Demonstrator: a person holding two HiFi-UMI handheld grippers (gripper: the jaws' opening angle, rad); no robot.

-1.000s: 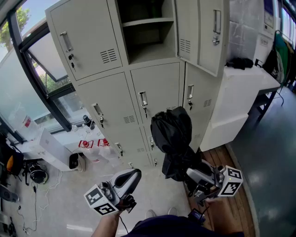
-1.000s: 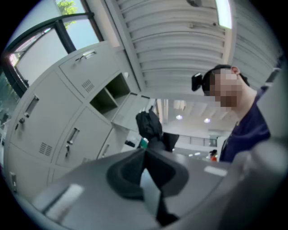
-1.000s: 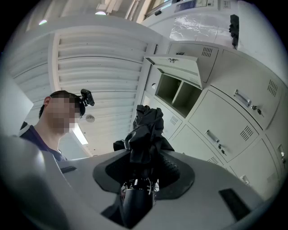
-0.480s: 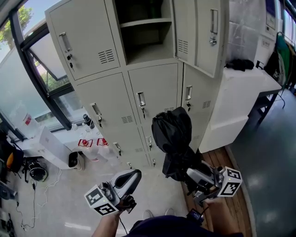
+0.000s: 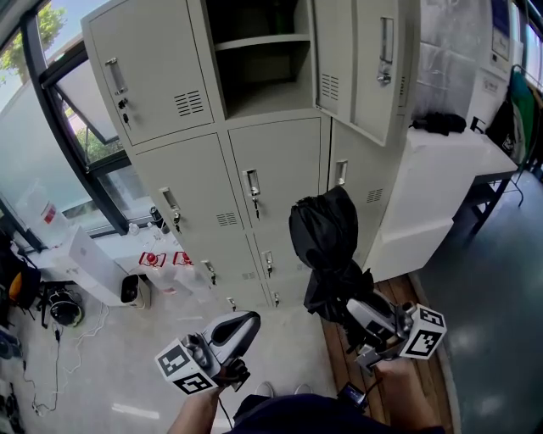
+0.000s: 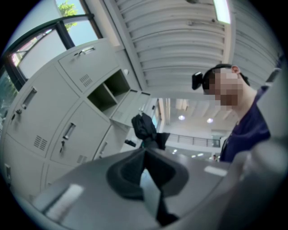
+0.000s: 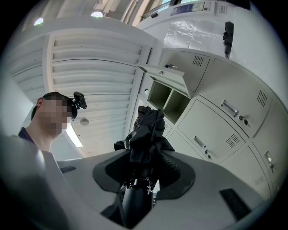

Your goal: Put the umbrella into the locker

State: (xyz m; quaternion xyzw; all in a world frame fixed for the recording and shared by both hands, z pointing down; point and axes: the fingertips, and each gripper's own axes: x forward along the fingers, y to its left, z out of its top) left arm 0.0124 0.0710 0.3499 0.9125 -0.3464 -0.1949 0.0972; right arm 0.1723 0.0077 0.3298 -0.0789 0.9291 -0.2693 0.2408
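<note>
Right tool (image 5: 355,307): clamped on base of folded black umbrella (image 5: 322,233), centre-right of frame | Axis: upright, tip toward open locker (image 5: 263,80) compartment, top centre, well apart | Left tool (image 5: 240,327): closed, empty, lower left, farther

Staff locker corner of an office or workshop building, by the look of it. Told by a wall of grey metal lockers (image 5: 280,169) with keyed handles and vent slots, one door (image 5: 365,59) swung open on a bare shelf (image 5: 259,41). Beside them a tall dark-framed window (image 5: 51,144), a white table (image 5: 450,148) and a white box (image 5: 89,267) on a pale floor (image 5: 127,373). Overhead, a ribbed ceiling (image 6: 180,45) with a strip light (image 6: 222,11).
</note>
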